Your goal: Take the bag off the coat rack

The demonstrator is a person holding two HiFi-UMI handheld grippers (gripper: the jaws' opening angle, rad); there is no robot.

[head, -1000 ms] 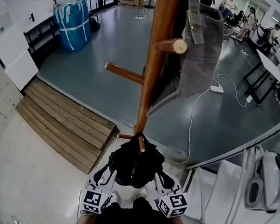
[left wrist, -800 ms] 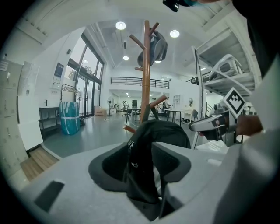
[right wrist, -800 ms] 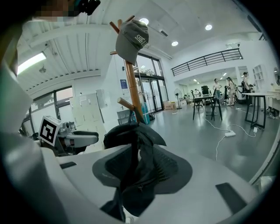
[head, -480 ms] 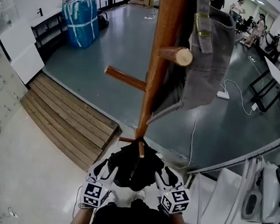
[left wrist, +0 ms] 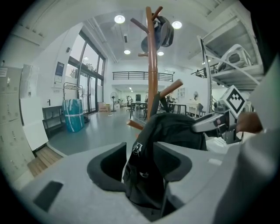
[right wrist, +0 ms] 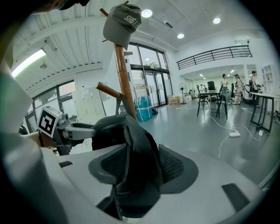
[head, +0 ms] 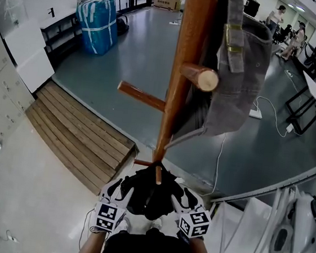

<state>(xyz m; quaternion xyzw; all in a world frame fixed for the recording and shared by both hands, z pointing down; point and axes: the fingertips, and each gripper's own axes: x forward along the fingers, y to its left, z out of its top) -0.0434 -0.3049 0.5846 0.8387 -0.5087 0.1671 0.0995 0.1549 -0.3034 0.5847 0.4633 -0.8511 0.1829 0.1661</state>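
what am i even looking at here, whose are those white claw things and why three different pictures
No robot here: a person holds a hand-held gripper in each hand, the left hand-held gripper and the right hand-held gripper; the marker cubes are parts of them. The picture from above comes from a camera on the person's head, looking steeply down. The other two cameras ride on the hand-held grippers and look along their jaws. A wooden coat rack rises over the grey floor, with a grey cap on an upper peg and a black bag at its lowest peg. Both pairs of jaws have just been opening; the bag's fabric lies between them, unpinched.
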